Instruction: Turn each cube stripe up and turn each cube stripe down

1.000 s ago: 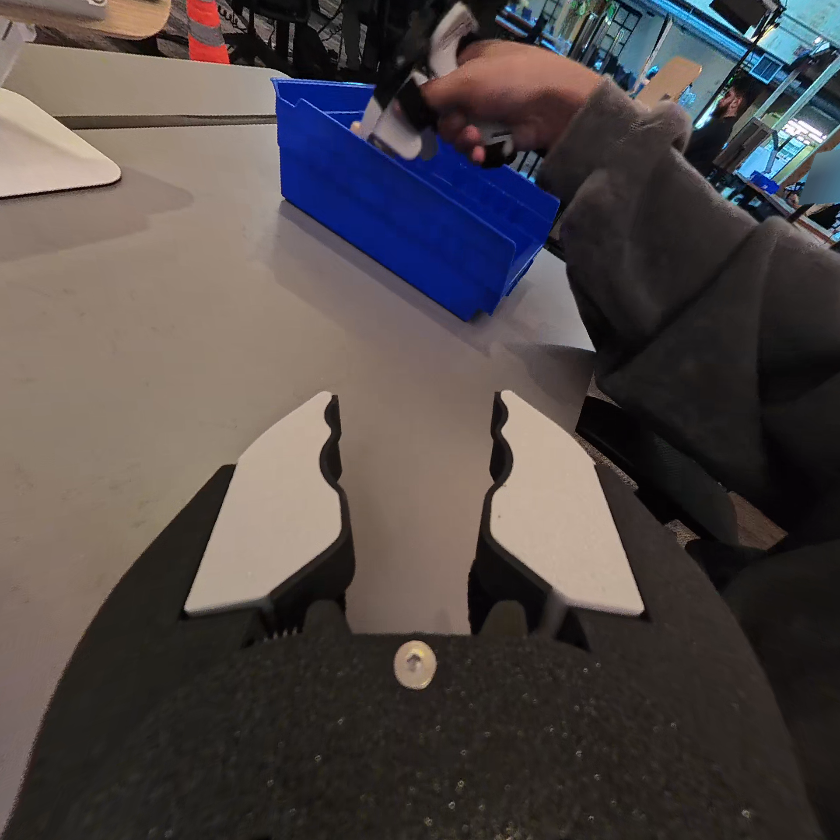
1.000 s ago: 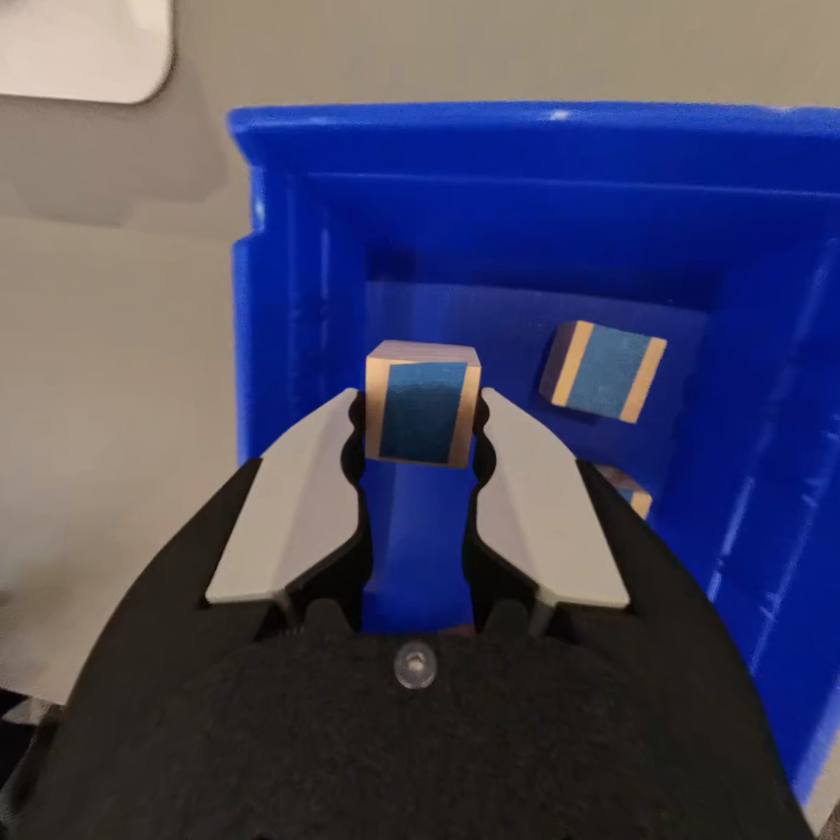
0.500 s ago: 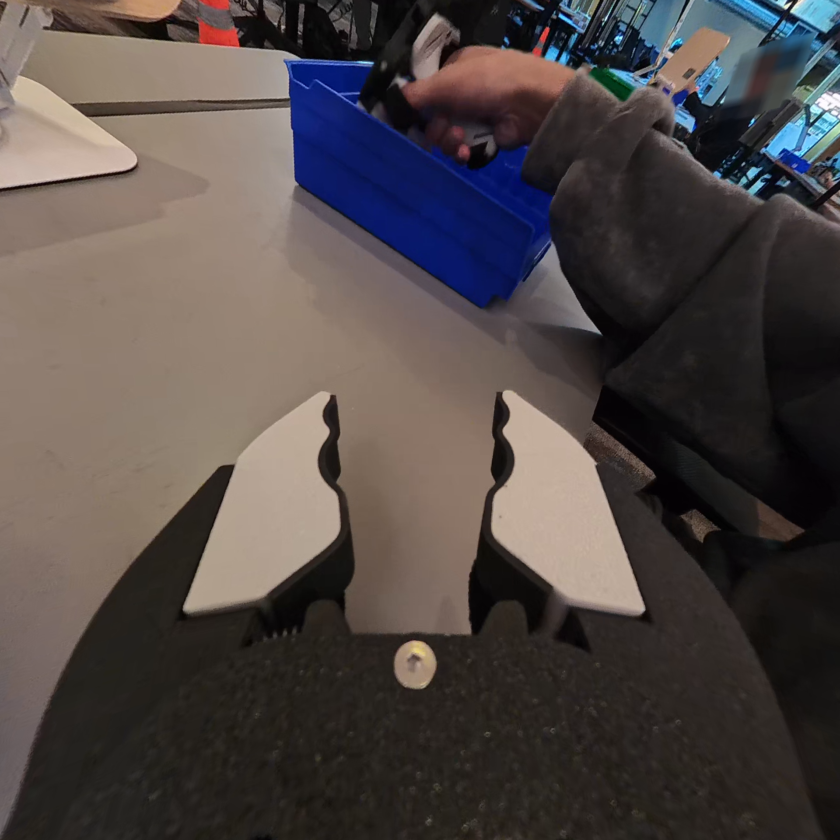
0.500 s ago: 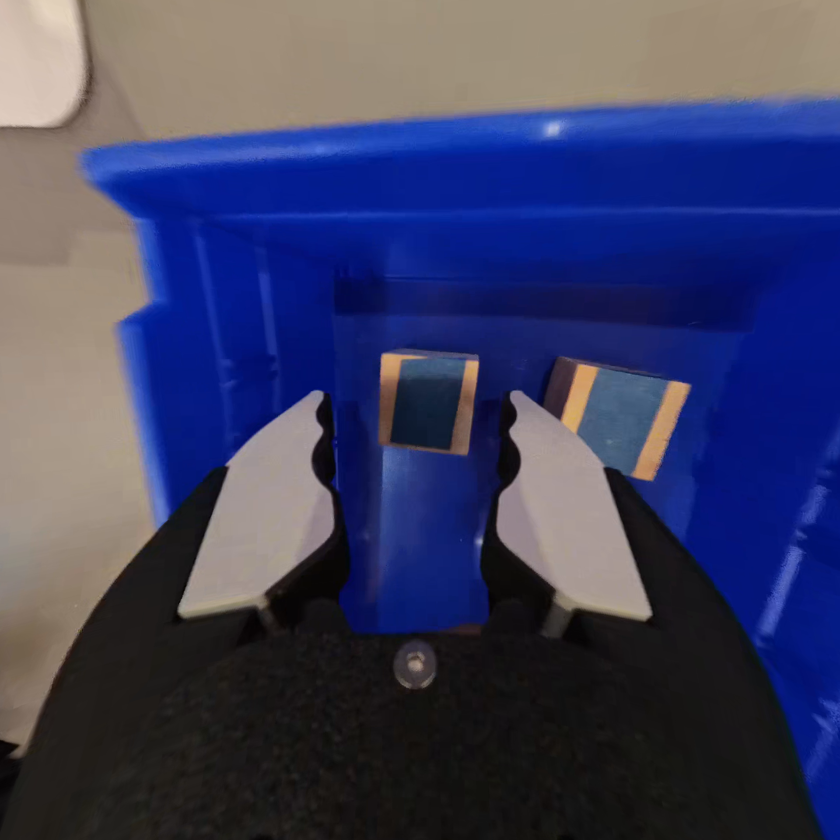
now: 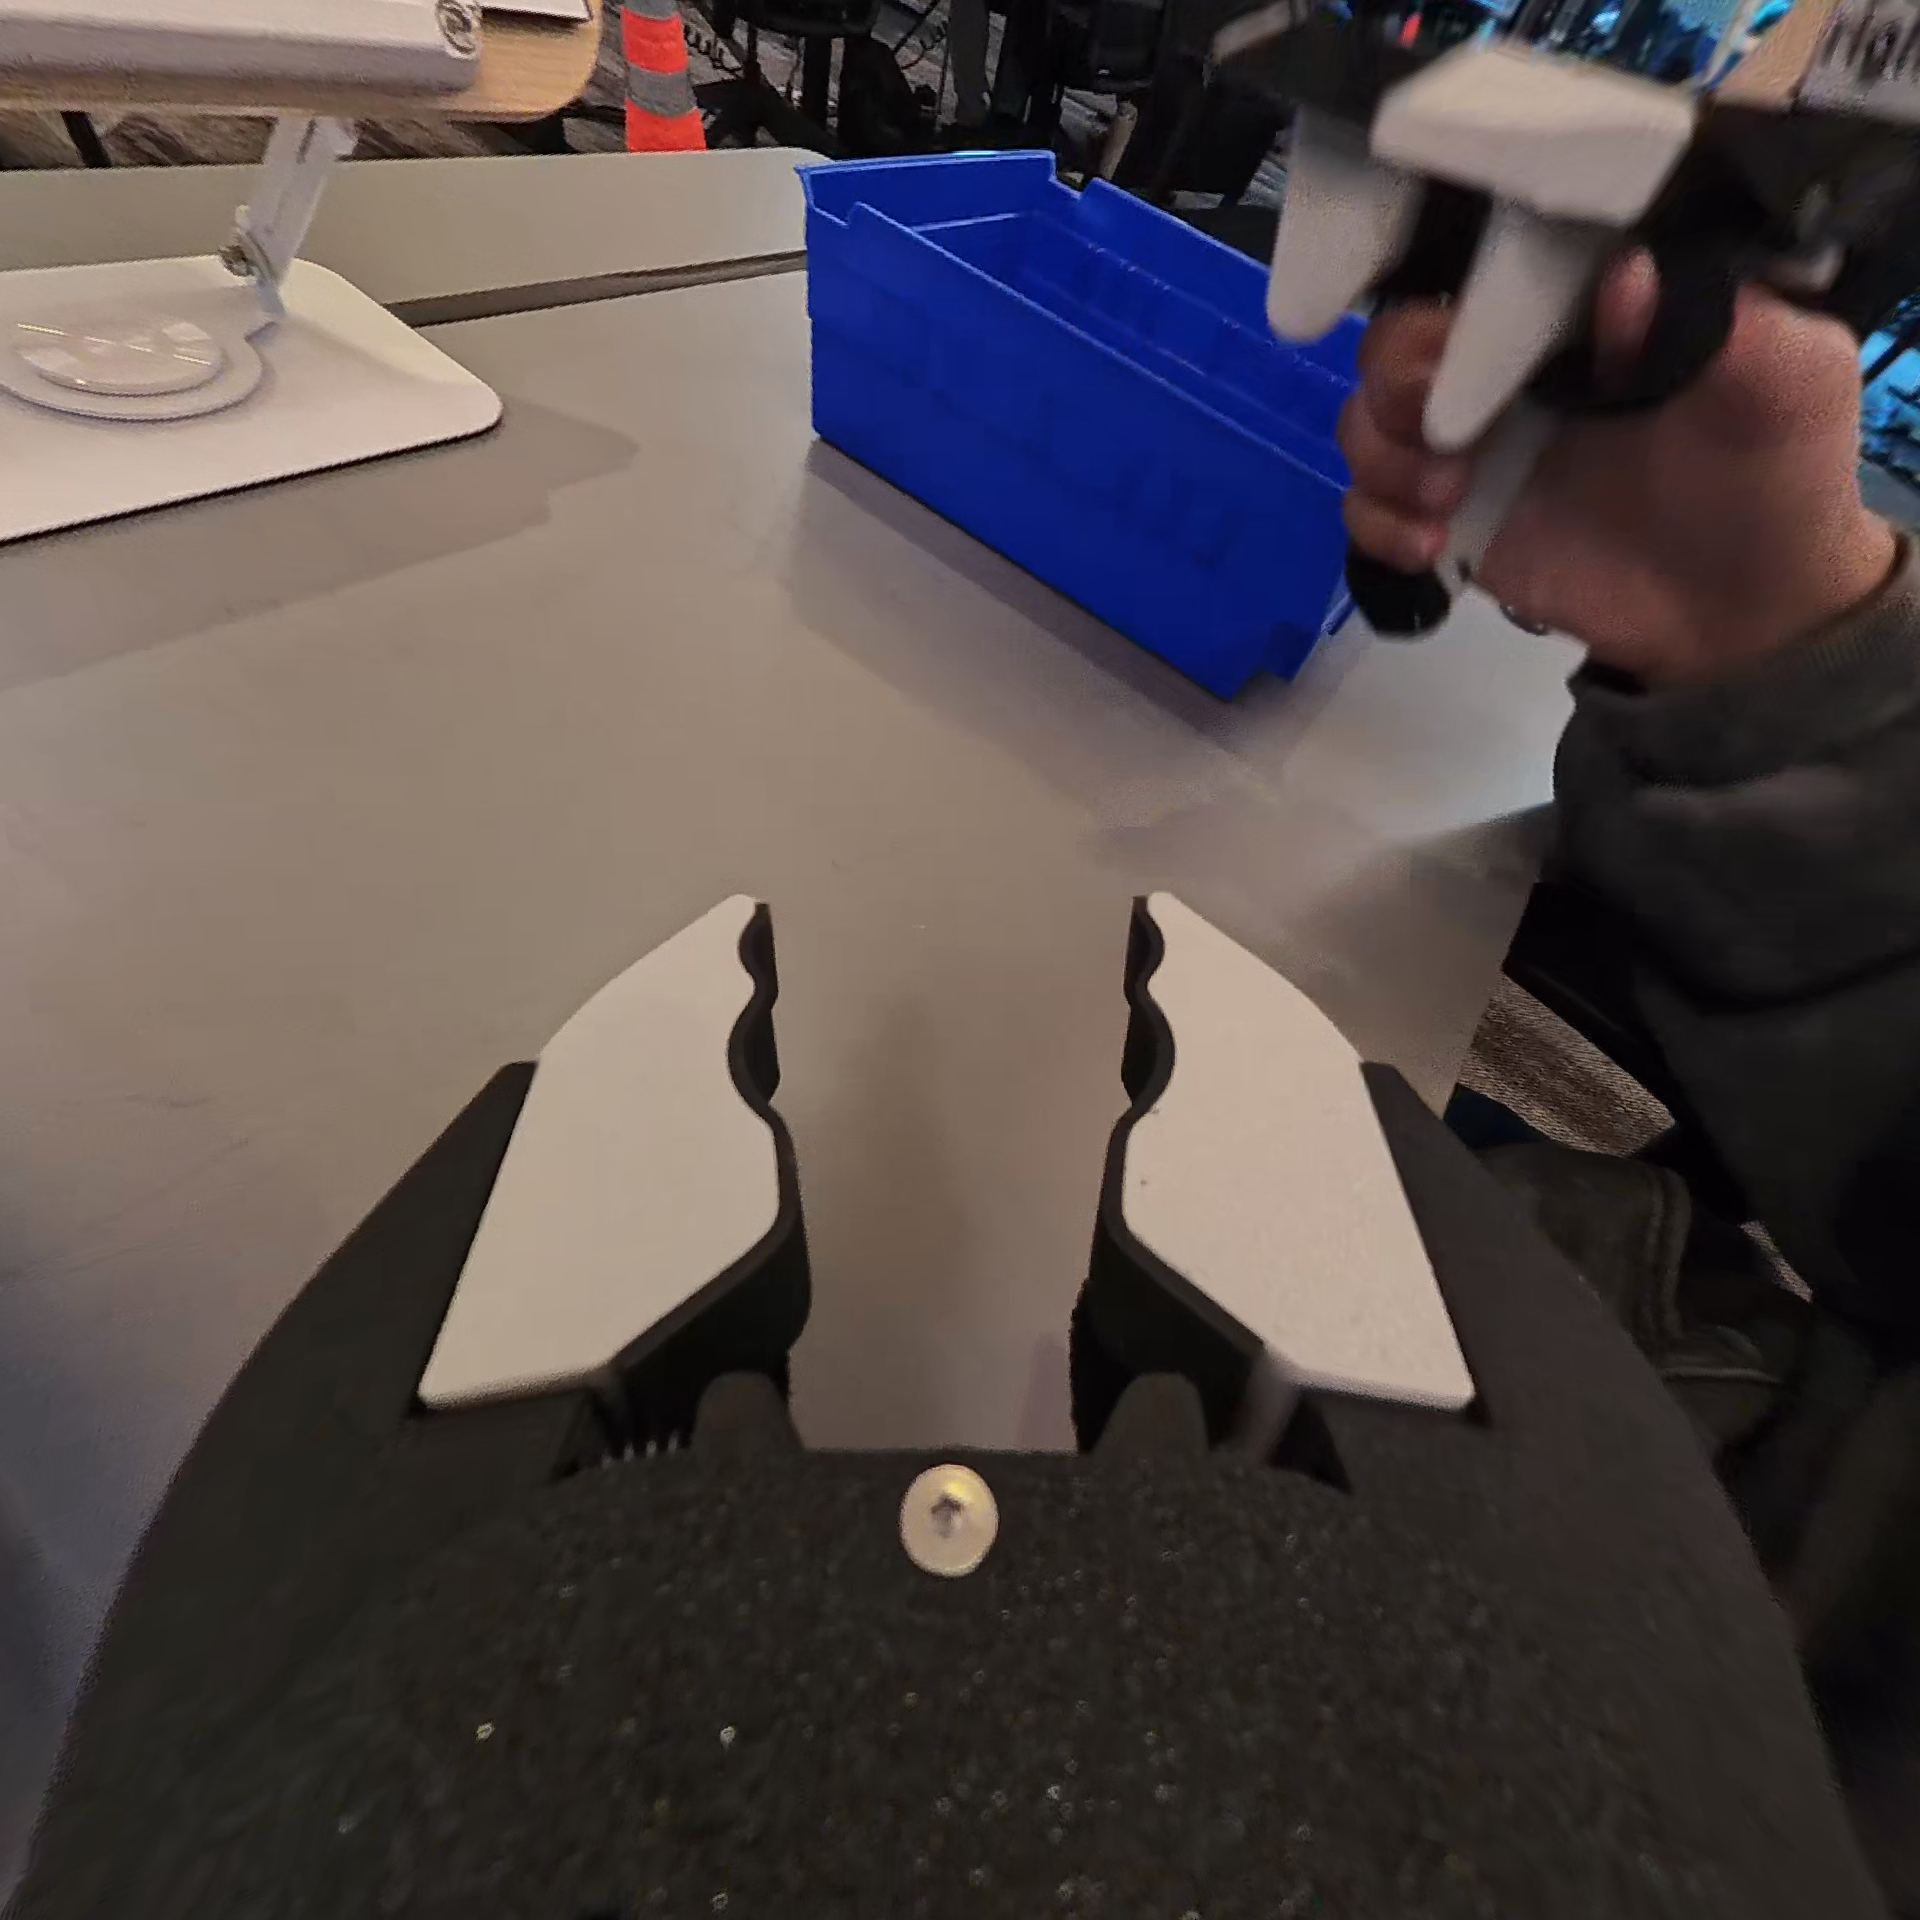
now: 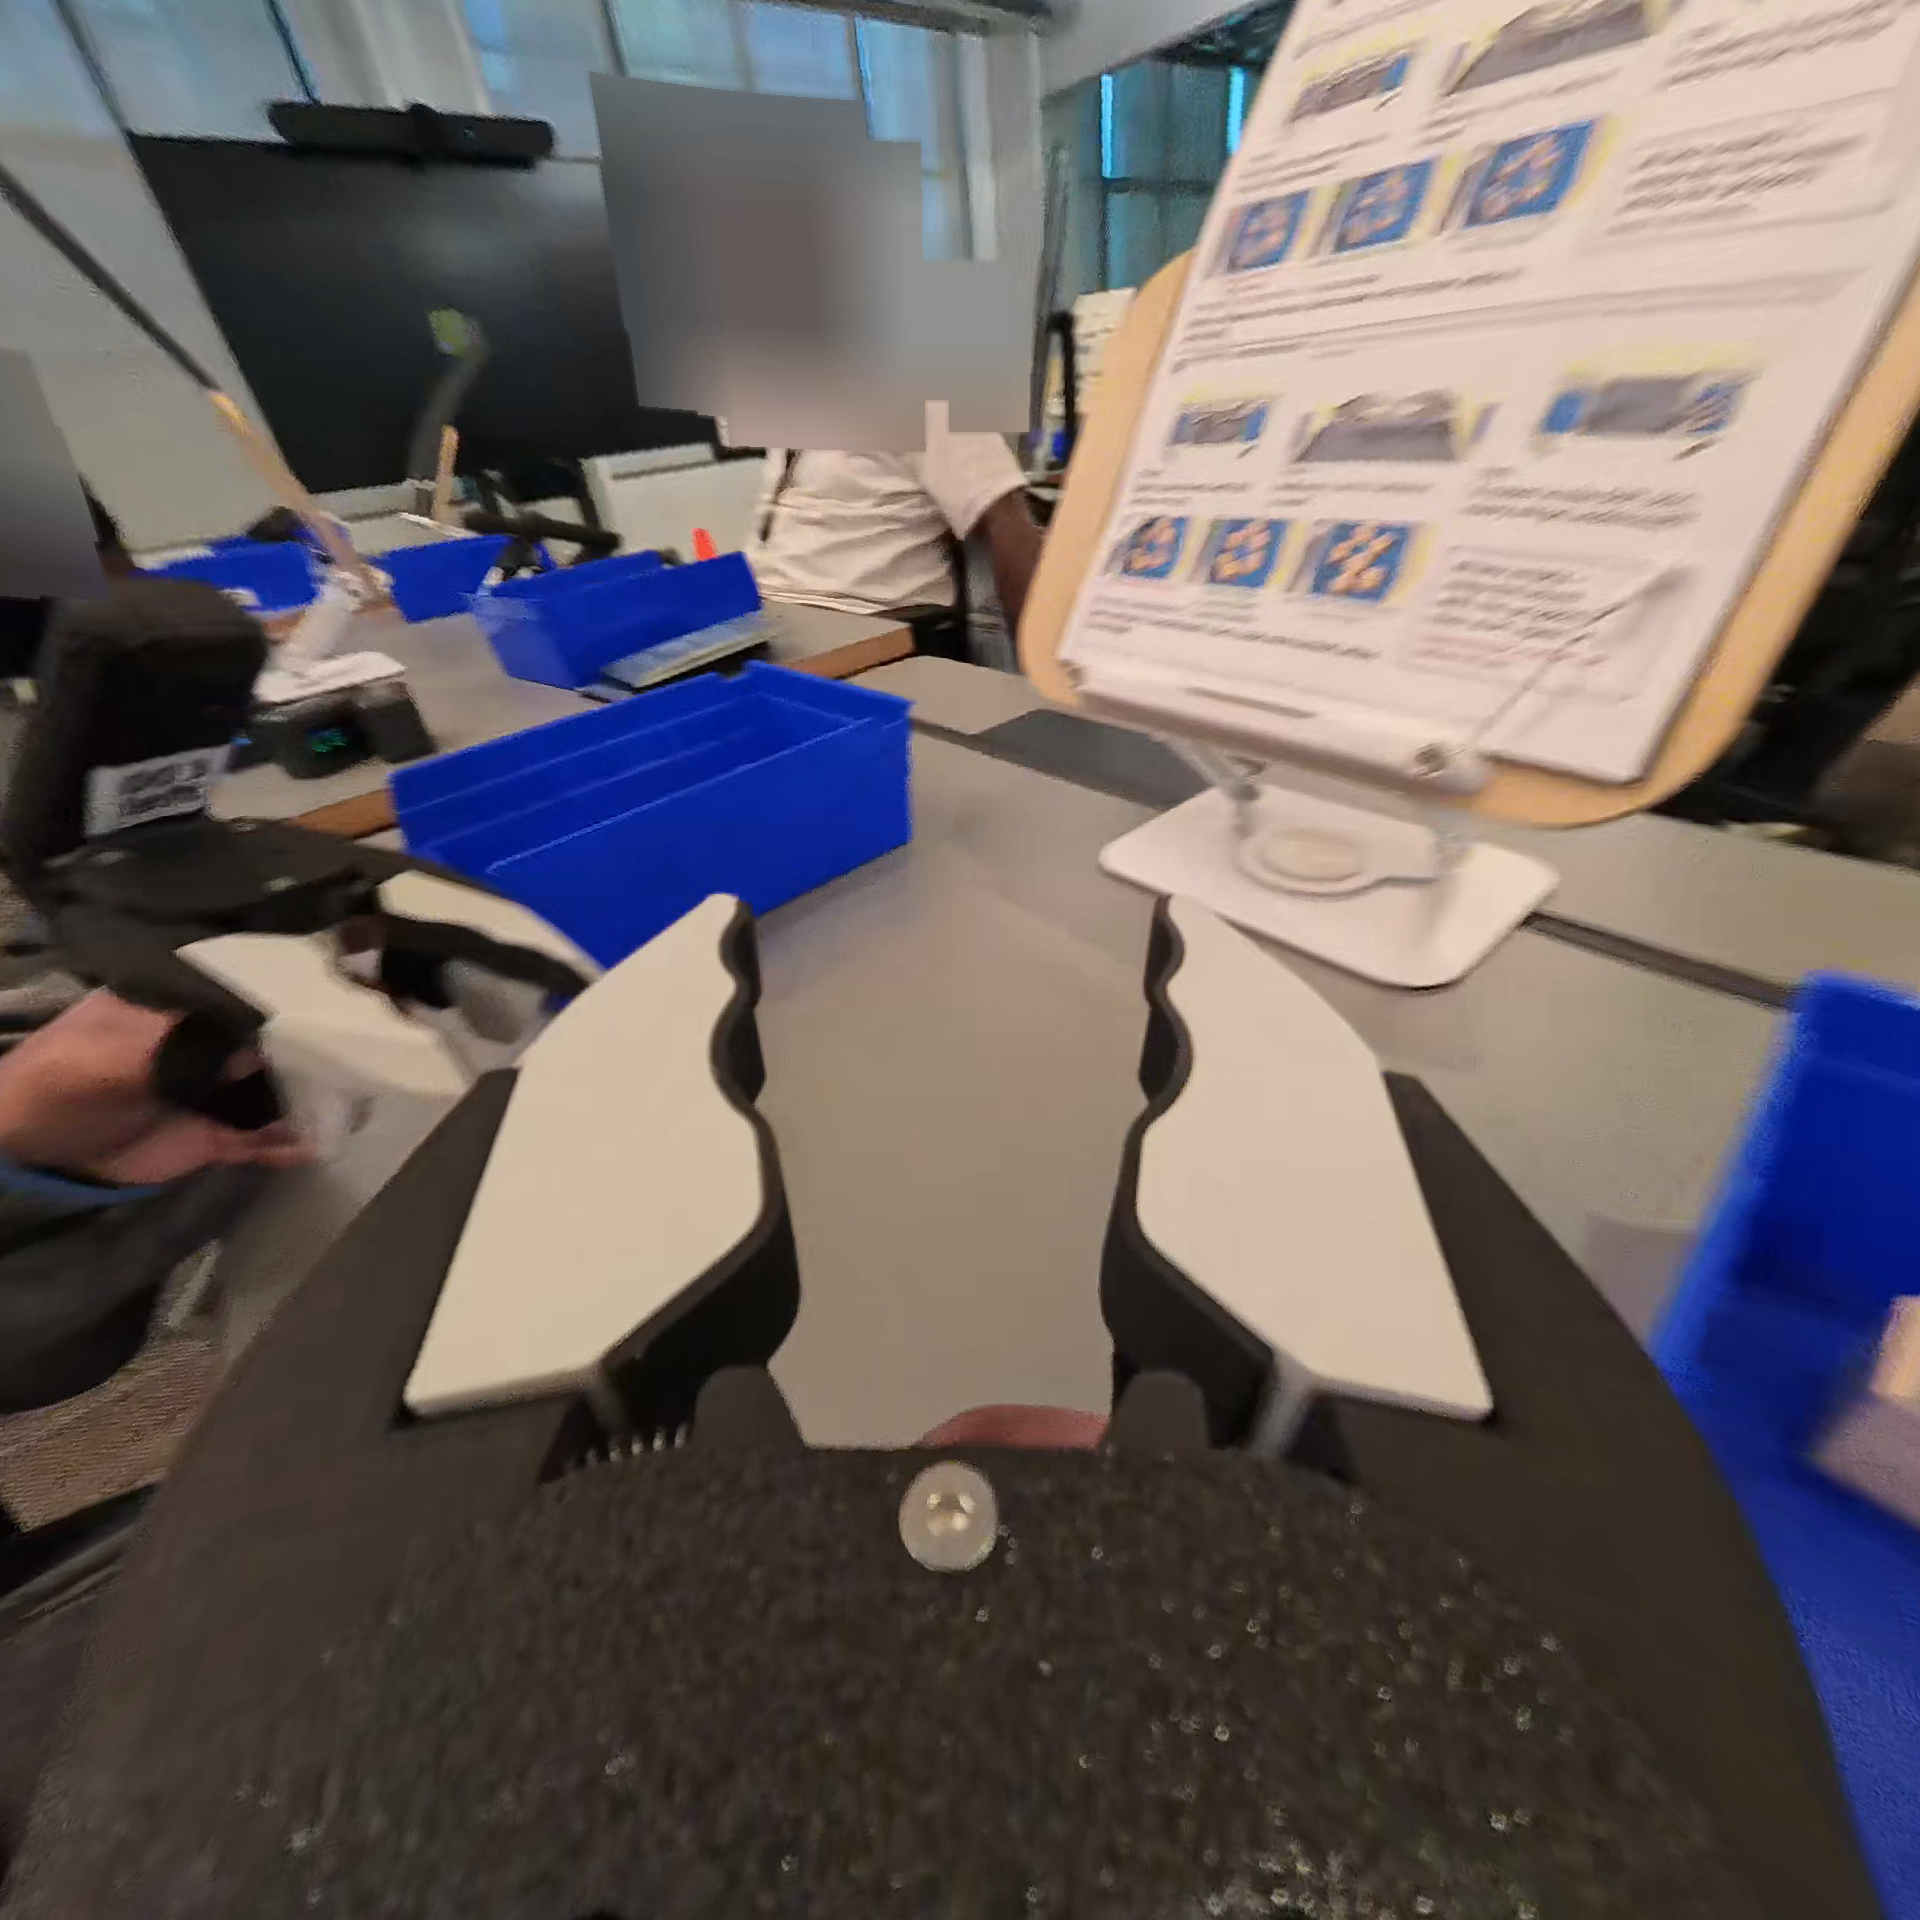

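Both grippers are empty, jaws apart: left gripper low centre, right gripper aimed across the table. Cubes aren't really visible, presumably inside the bin, upper right. Probably light, rigid blocks; pinch two opposite flat sides.

Left gripper points level, low and forward, jaws parted and empty; right gripper is raised, jaws spread, empty.
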`<state>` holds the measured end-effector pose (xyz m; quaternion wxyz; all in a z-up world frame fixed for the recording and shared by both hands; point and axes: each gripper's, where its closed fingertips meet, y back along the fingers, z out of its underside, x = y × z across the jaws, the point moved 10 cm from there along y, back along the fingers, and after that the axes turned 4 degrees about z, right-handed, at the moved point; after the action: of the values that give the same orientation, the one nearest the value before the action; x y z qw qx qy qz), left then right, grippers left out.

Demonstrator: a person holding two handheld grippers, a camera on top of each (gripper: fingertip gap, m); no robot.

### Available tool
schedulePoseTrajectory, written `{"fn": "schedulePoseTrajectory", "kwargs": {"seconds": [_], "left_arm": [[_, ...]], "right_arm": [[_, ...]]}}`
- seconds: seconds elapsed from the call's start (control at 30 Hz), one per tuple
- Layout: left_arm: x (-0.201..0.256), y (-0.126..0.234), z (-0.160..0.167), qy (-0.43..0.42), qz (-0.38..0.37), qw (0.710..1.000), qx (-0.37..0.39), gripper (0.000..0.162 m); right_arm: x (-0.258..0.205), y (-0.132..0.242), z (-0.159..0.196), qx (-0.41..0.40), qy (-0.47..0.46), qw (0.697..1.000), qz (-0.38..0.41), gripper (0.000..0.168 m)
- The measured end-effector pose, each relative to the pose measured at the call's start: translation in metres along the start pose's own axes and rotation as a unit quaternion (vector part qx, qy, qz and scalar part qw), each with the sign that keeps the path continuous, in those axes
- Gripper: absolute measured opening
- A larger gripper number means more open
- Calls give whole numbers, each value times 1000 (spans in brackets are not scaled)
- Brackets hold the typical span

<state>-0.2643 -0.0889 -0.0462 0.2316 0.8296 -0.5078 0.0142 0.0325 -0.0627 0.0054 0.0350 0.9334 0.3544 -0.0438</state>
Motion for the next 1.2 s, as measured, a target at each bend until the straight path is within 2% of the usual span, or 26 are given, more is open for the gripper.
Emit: {"fn": "schedulePoseTrajectory", "kwargs": {"seconds": [0.1, 0.23, 0.4, 0.6, 0.73, 0.83, 0.93, 1.0, 1.1, 1.2], "left_arm": [[-3, 1, 1, -9, -22, 1000, 2, 63], [-6, -3, 5, -20, -41, 999, -7, 63], [-6, -7, 7, -33, -51, 998, -16, 63], [-7, -7, 6, -24, -47, 998, -26, 63], [-15, 28, -20, -13, -90, 996, -23, 58], [-52, 81, -50, 55, -177, 982, -32, 55], [-107, 111, -60, 102, -262, 955, -95, 61], [-148, 114, -55, 118, -329, 924, -153, 60], [-194, 97, -43, 165, -341, 903, -205, 57], [-228, 77, -32, 196, -354, 880, -248, 64]], "right_arm": [[-25, -5, 37, 29, 1, 999, -34, 70], [-34, -10, 68, 9, 9, 1000, -10, 70], [-38, -12, 76, 34, 3, 999, 0, 68], [-47, -16, 84, 11, 49, 999, 0, 66], [-54, -17, 84, 8, 87, 996, -1, 62], [-56, -17, 86, 4, 100, 995, -2, 62], [-57, -18, 86, 3, 94, 995, -11, 61], [-58, -19, 86, 0, 90, 996, -17, 61], [-60, -19, 87, -6, 92, 996, -20, 61], [-61, -18, 87, -7, 96, 995, -21, 61]]}}
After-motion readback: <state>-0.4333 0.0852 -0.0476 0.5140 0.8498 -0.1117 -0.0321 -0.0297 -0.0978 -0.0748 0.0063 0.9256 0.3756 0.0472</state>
